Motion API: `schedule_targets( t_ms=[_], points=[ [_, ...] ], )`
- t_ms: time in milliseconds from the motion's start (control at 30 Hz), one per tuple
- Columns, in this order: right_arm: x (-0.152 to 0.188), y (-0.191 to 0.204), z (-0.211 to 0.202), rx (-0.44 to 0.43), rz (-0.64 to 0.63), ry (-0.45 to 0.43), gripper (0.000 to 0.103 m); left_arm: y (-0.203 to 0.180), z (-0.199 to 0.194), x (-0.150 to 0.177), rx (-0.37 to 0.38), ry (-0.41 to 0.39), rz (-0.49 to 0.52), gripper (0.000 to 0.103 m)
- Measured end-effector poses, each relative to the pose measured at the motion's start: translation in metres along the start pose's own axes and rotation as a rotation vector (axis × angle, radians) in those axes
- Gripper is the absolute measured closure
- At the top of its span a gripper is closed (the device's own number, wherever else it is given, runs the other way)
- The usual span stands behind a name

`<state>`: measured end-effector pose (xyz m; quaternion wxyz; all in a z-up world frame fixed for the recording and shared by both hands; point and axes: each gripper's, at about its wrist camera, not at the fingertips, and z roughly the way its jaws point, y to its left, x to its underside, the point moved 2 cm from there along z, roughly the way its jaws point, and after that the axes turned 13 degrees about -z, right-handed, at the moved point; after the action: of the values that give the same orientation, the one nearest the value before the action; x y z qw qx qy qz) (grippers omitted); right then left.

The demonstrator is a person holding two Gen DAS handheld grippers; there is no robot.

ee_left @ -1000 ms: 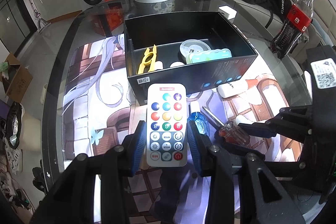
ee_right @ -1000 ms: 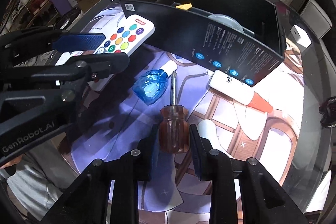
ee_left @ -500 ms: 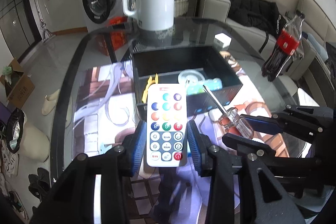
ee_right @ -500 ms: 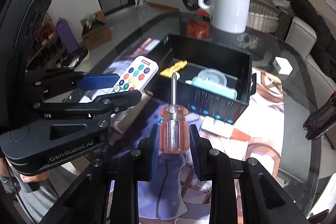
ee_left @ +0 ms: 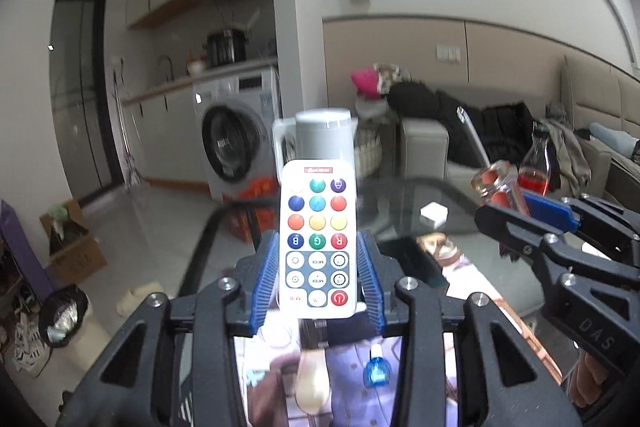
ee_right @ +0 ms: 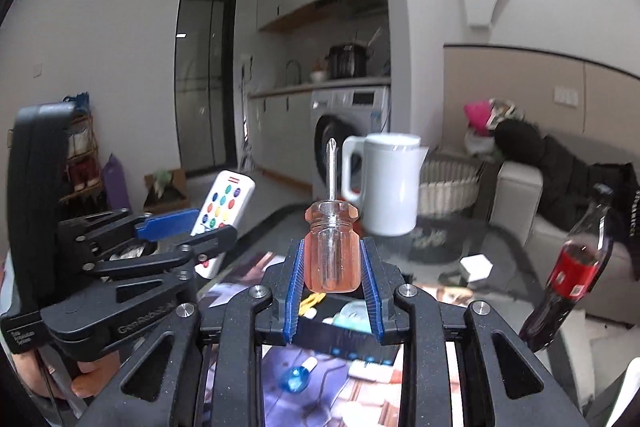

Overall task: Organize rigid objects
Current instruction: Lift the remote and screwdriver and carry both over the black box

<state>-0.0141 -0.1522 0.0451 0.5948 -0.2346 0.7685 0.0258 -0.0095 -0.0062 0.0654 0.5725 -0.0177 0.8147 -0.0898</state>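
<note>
My left gripper (ee_left: 318, 279) is shut on a white remote (ee_left: 318, 239) with coloured buttons and holds it upright, high above the glass table. It also shows in the right wrist view (ee_right: 222, 215). My right gripper (ee_right: 332, 291) is shut on the orange handle of a screwdriver (ee_right: 330, 251), tip up. The screwdriver shows in the left wrist view (ee_left: 494, 183) at the right. The black box (ee_right: 348, 331) lies below my right gripper, with a yellow clip and a teal item inside.
A small blue bottle (ee_right: 296, 379) lies on the printed mat (ee_right: 340, 403) in front of the box; it also shows in the left wrist view (ee_left: 376, 371). A white kettle (ee_right: 388, 199) stands at the table's far side. A cola bottle (ee_right: 572, 271) stands at the right.
Both grippers have risen well above the table and tilted up to level, each carrying its object. The box and mat have dropped to the bottom of both views.
</note>
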Motion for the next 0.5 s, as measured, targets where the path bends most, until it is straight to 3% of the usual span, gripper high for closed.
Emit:
schedule_targets(
  t_ms=[167,500],
  points=[
    [-0.004,0.004,-0.006,0.007,-0.008,-0.021,0.077,0.005,-0.015,-0.005,0.006,-0.07,-0.004,0.065],
    [-0.005,-0.002,0.005,-0.014,0.002,0.011,0.077,0.006,0.0,-0.012,0.015,-0.036,-0.026,0.065]
  ],
)
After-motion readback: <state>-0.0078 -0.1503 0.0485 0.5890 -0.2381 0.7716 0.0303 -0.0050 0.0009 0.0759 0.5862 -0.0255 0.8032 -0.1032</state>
